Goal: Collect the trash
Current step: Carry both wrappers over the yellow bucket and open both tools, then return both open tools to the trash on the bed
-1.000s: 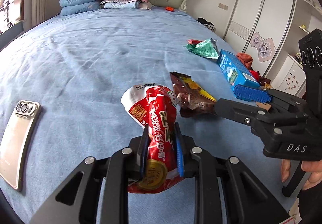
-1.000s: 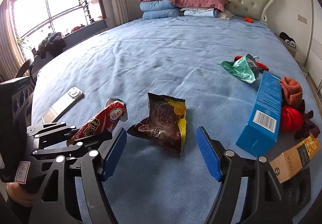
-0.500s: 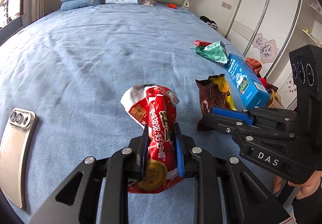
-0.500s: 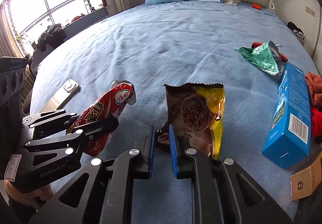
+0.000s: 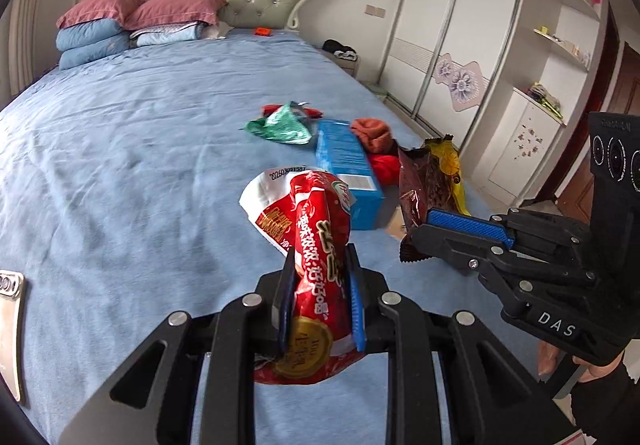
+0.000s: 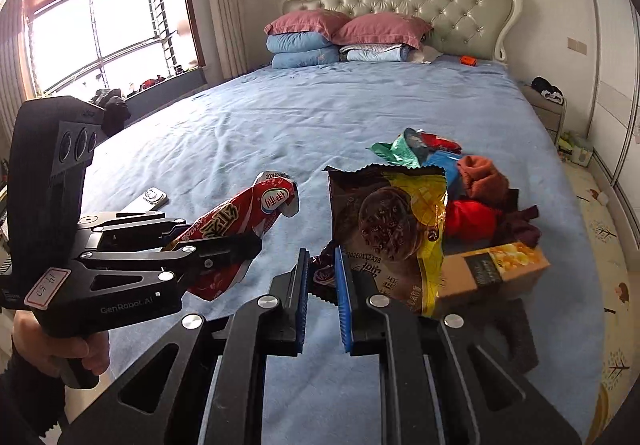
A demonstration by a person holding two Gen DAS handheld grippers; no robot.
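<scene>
My left gripper (image 5: pixel 320 265) is shut on a red and white snack wrapper (image 5: pixel 312 229) and holds it above the blue bed; the wrapper also shows in the right wrist view (image 6: pixel 240 225). My right gripper (image 6: pixel 322 265) is shut on the corner of a brown and yellow cookie wrapper (image 6: pixel 392 221), lifted off the bed; it also shows in the left wrist view (image 5: pixel 428 185). A green wrapper (image 5: pixel 282 123) with a red one behind it lies on the bed further back.
A blue box (image 5: pixel 348 165), orange and red clothes (image 6: pixel 480 193) and a cardboard box (image 6: pixel 492 269) sit near the bed's right edge. A phone (image 6: pixel 150 197) lies at the left. Pillows (image 6: pixel 344 37) are stacked by the headboard. A wardrobe (image 5: pixel 460 45) stands on the right.
My right gripper closed on the cookie wrapper and lifted it off the bed. Both grippers have risen and turned towards the bed's right side, each holding its wrapper.
</scene>
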